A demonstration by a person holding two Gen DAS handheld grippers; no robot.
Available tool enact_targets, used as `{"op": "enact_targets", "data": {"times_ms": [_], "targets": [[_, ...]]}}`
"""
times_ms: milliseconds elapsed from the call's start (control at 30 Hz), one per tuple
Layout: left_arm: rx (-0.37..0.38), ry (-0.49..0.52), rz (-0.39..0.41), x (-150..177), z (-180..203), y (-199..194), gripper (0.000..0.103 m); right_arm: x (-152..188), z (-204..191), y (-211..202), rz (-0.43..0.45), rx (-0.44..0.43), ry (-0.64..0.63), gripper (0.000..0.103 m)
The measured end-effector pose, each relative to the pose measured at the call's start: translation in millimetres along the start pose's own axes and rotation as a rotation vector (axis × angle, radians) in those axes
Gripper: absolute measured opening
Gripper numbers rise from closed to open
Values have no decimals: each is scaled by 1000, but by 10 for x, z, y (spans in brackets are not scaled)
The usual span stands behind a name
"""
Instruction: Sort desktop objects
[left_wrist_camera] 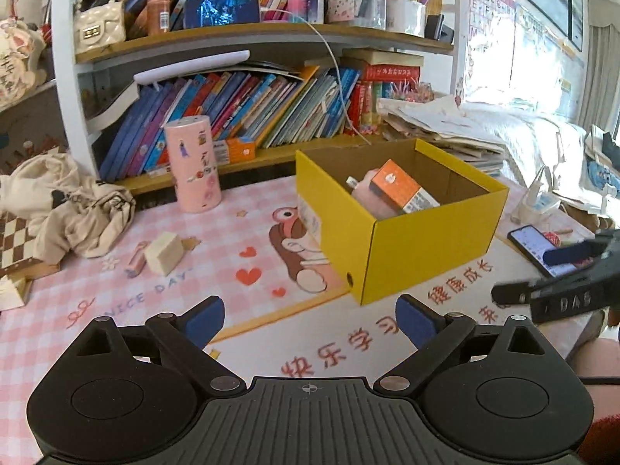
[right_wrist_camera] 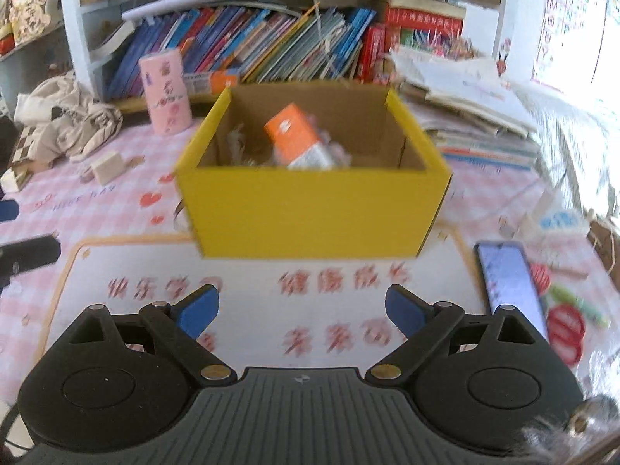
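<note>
Only the left view shows right tool point(left_wrist_camera: 542, 275) (jaws apart).

The pink checked mat point(left_wrist_camera: 116, 333) on the worktop reads "NICE DAY", with red "快乐学习" and "健康成长". The right tongs point(left_wrist_camera: 542, 275) carry the letters "DAS". A wall chart point(left_wrist_camera: 488, 15) shows alphabet letters.

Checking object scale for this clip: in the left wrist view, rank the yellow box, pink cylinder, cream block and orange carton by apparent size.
1. yellow box
2. pink cylinder
3. orange carton, partly hidden inside the box
4. cream block; close to the carton, so that order is unsure.
</note>
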State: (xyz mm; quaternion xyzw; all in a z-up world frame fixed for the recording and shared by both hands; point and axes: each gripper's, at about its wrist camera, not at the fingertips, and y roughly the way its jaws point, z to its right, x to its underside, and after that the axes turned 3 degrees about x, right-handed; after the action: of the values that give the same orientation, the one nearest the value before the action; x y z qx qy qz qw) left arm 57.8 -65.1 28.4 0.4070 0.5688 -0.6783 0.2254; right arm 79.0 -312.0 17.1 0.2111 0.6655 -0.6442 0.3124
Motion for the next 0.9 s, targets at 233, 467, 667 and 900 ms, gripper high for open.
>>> {"op": "enact_targets", "data": {"times_ms": [233, 467, 667, 900], "targets": [[-11, 6, -8, 157, -135, -193, 97, 174, -352, -68, -32, -17, -30, 94], [-22, 8, -16, 289, -257, -345, 97, 274, -648, -109, -52, -40, -71, 95], [-36, -1, -24, 394, -376, -453, 97, 324, -830, -151, -52, -50, -93, 96], [-47, -2, -49, 520, -477, -525, 97, 357, -997, -178, -52, -53, -105, 96]]}}
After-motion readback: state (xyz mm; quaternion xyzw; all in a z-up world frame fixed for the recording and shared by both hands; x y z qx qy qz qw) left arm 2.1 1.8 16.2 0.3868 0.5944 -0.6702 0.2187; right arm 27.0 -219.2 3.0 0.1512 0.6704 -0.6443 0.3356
